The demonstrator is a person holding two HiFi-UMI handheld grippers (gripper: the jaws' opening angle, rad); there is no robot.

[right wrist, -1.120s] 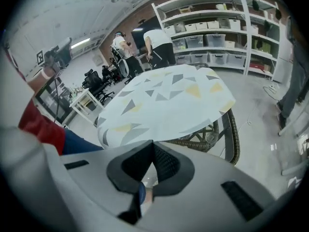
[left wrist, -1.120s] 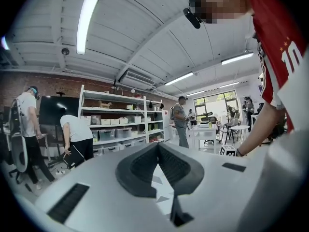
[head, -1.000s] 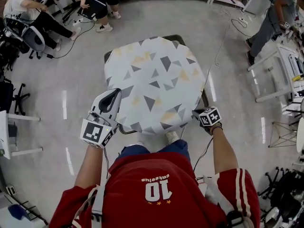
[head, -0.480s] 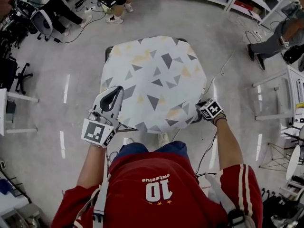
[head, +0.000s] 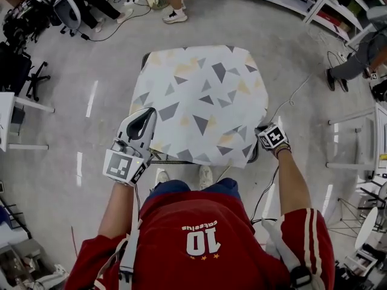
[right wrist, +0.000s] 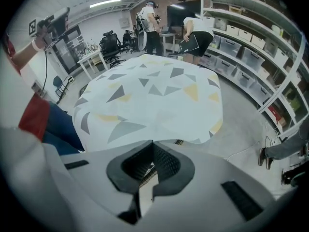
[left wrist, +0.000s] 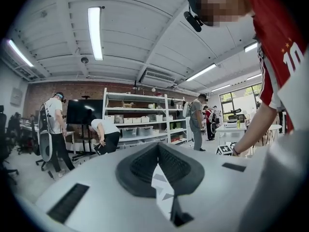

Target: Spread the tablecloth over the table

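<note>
The white tablecloth (head: 199, 98) with grey and yellow triangles lies over the small dark table (head: 146, 59) in the head view. At the cloth's near left corner my left gripper (head: 147, 115) is shut on it; a strip of the patterned cloth (left wrist: 161, 190) shows between the closed pads of the left gripper (left wrist: 158, 150). My right gripper (head: 261, 130) holds the near right corner, pointing steeply down. In the right gripper view the right gripper (right wrist: 152, 146) is shut, a pale cloth edge is pinched in it, and the tablecloth (right wrist: 149, 95) stretches away beyond.
The table's near edge (head: 175, 160) shows under the cloth, just ahead of my shoes (head: 205, 175). A cable (head: 293, 92) runs over the floor at the right. White tables (head: 12, 119) and office chairs (head: 30, 77) stand at the left, shelves (head: 338, 11) and people at the back.
The right gripper has moved out to the right with its corner, the left a little. The cloth, rounded and bunched at the near side before, now lies squarer with its corners drawn out.
</note>
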